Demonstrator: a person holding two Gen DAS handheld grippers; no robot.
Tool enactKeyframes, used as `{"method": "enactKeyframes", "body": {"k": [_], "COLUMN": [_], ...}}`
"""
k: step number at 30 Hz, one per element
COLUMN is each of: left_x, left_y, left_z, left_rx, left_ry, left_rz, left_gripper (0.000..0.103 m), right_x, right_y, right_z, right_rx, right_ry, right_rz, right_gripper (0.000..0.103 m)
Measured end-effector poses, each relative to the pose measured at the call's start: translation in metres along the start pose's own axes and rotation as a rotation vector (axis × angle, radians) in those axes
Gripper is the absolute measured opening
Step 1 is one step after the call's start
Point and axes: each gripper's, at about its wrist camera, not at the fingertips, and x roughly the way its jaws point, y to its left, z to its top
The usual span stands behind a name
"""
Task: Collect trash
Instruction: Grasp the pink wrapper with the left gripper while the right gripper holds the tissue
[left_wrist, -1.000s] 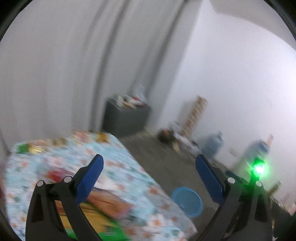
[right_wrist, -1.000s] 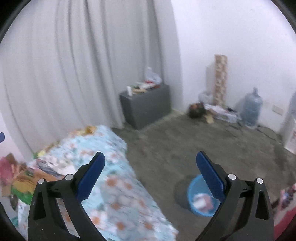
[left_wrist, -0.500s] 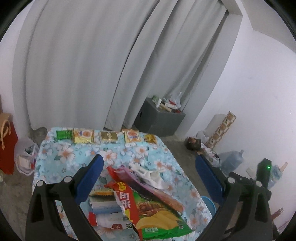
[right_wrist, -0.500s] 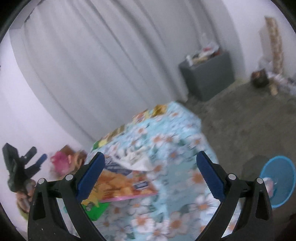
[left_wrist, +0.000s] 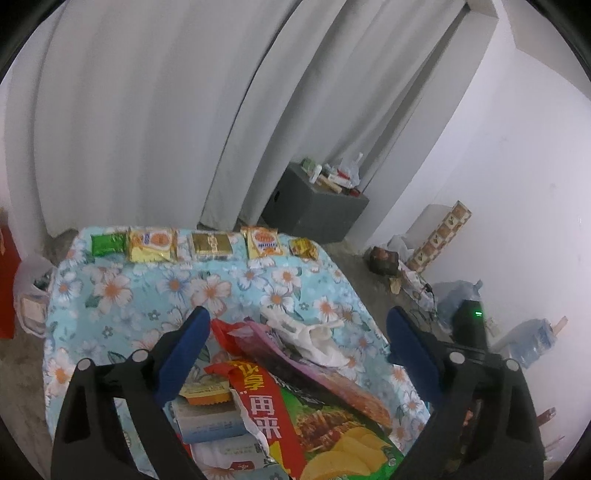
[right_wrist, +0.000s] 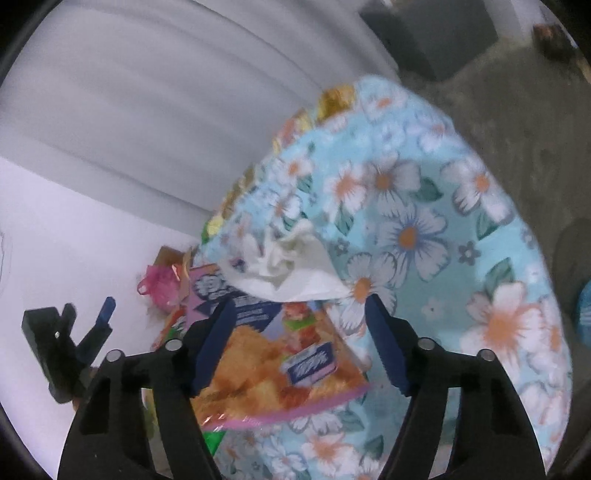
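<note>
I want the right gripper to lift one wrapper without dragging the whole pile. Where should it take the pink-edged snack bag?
Probably by the near pink-sealed edge of the snack bag, coming from above and the camera's side. The bag lies flat and partly under the white tissue, so that free corner seems easiest. The right gripper, jaws just closing, straddles it without pressing yet.

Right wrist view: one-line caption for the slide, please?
Right gripper, jaws just narrowing yet empty, hovers over a pink-edged snack bag beside crumpled white tissue.
</note>
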Motion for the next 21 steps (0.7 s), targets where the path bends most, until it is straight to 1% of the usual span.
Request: {"method": "enactKeyframes", "body": {"k": [3, 5, 7, 8, 11, 12, 14, 15, 16, 18, 21], "left_x": [0.012, 0.017, 0.024, 0.028, 0.038, 0.044, 0.057, 0.065, 0.071, 0.083, 0.093], "left_y": [0.007, 0.01, 0.01, 0.009, 0.002, 0.002, 0.003, 0.005, 0.006, 0.008, 0.008], "left_z": [0.0, 0.0, -0.002, -0.003, -0.006, -0.008, -0.013, -0.015, -0.017, -0.021, -0.026], "left_rx": [-0.029, -0.053, -0.085, -0.102, -0.129, -0.148, -0.196, -0.22, -0.237, -0.266, -0.294], "left_ry": [0.037, 0.064, 0.106, 0.136, 0.212, 0.252, 0.333, 0.384, 0.416, 0.476, 0.525], "left_rz": [-0.009, -0.037, -0.094, -0.133, -0.213, -0.236, -0.25, -0.253, -0.252, -0.243, -0.233], "left_gripper": [0.085, 0.079, 0.073, 0.073, 0.071, 0.069, 0.061, 0.054, 0.048, 0.043, 0.04], "right_x": [0.024, 0.036, 0.047, 0.053, 0.065, 0.068, 0.072, 0.074, 0.075, 0.076, 0.074], "right_y": [-0.01, -0.014, -0.015, -0.015, -0.016, -0.016, -0.016, -0.016, -0.016, -0.016, -0.02], "right_z": [0.009, 0.015, 0.02, 0.022, 0.025, 0.025, 0.026, 0.027, 0.027, 0.027, 0.028], "right_rx": [0.044, 0.059, 0.063, 0.063, 0.062, 0.062, 0.06, 0.059, 0.059, 0.061, 0.07], "right_ry": [0.045, 0.067, 0.084, 0.095, 0.112, 0.116, 0.118, 0.118, 0.118, 0.118, 0.119], "right_rz": [0.01, 0.01, 0.005, 0.002, -0.007, -0.009, -0.009, -0.009, -0.008, -0.005, 0.004], "right_gripper": [0.062, 0.06, 0.058, 0.057, 0.056, 0.055, 0.055, 0.054, 0.053, 0.052, 0.05]}}
